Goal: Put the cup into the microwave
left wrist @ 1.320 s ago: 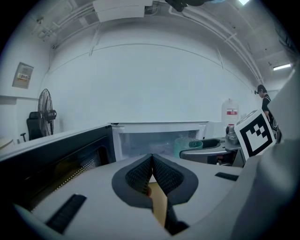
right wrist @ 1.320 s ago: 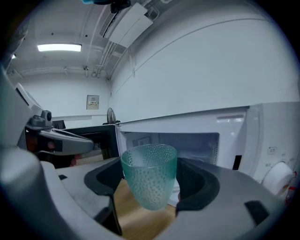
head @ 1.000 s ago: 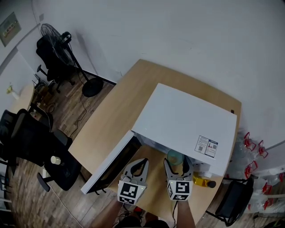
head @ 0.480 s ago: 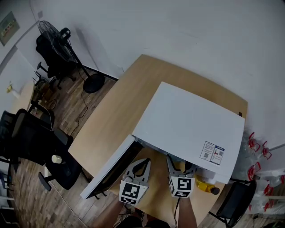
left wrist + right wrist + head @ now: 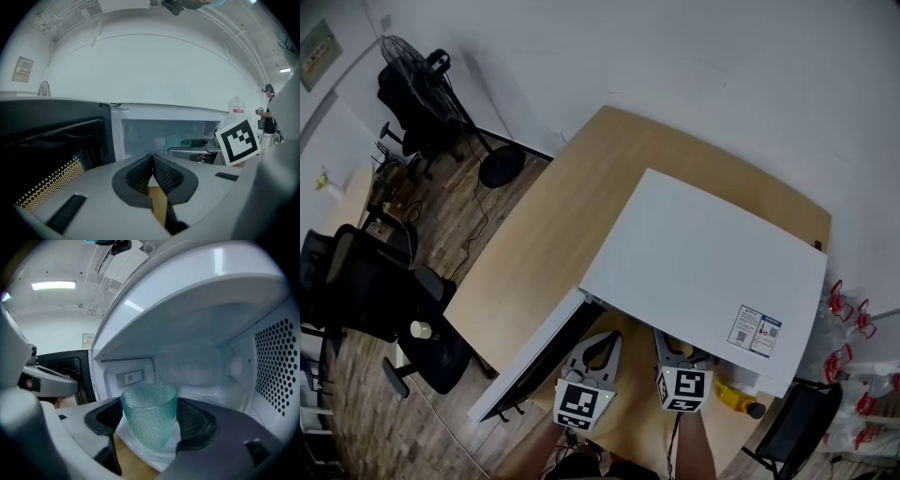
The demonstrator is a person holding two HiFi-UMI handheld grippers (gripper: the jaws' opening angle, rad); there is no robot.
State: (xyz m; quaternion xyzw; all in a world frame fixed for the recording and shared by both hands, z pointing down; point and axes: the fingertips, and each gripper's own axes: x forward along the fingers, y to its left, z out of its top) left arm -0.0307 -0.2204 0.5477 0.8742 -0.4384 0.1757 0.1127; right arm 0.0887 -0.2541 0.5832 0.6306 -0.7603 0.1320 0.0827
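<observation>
A teal dimpled glass cup [image 5: 149,420] stands upright between my right gripper's [image 5: 152,425] jaws, which are shut on it. It sits at the mouth of the white microwave's cavity [image 5: 206,371], just over the cavity floor. From the head view the microwave [image 5: 703,262] lies on the wooden table, and its top hides the cup and the tips of the right gripper [image 5: 679,354]. My left gripper [image 5: 598,342] hovers in front of the open door [image 5: 534,361], beside the right one. Its jaws [image 5: 152,164] are shut with nothing between them. The left gripper view catches the cup [image 5: 176,143] as a teal patch.
The dark open door [image 5: 51,150] hangs out to the left of the cavity. A yellow bottle [image 5: 733,397] lies on the table [image 5: 534,253] by the microwave's right front corner. Black office chairs [image 5: 366,300] and a standing fan [image 5: 417,56] are on the floor to the left.
My right gripper has carried the cup forward into the microwave's opening, so the cup has gone out of sight in the head view. The left gripper has barely moved.
</observation>
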